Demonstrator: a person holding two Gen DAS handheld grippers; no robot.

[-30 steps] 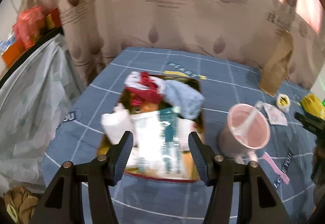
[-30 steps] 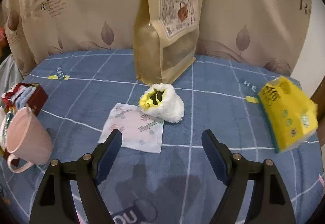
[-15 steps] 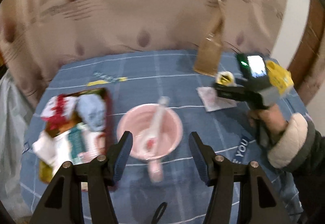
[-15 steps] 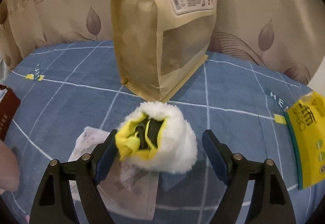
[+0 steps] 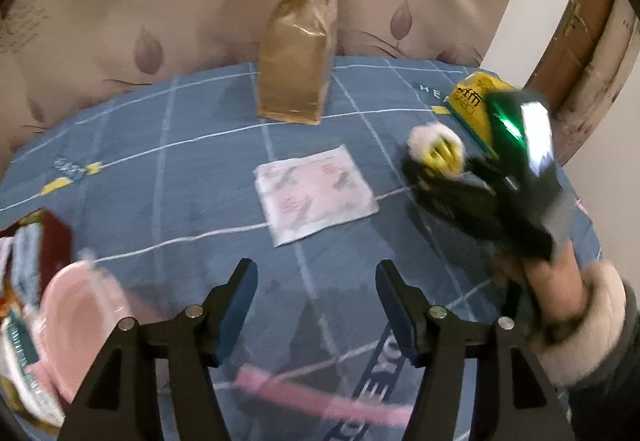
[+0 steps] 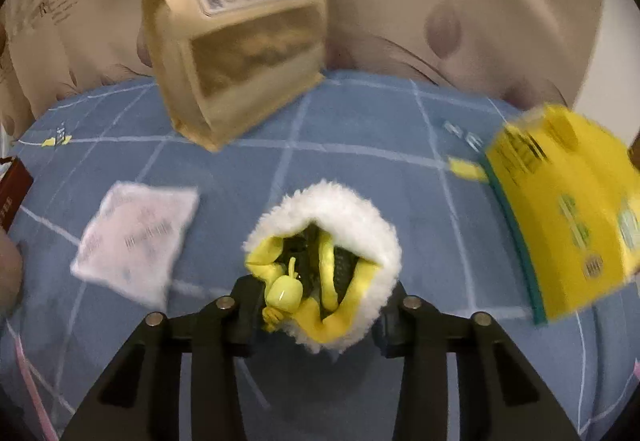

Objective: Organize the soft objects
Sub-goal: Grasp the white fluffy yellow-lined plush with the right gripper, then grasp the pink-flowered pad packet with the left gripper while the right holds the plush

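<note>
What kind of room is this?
Probably a home, maybe a bedroom: blue grid-printed fabric surface like bedding, a leaf-patterned curtain behind it, and a snack pouch and yellow tissue pack lying about.

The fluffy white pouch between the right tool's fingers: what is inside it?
Through the opening of the fluffy white pouch, a yellow lining, yellow cords and a round yellow toggle show over something dark. The fleece hides anything deeper.

Both wrist views look steeply down past their own gripper onto the blue tabletop point(image 5: 192, 169). Right view sits closer. Shared: kraft bag point(image 5: 298, 53), white packet point(image 6: 134, 237), fluffy item point(image 6: 352, 225).
</note>
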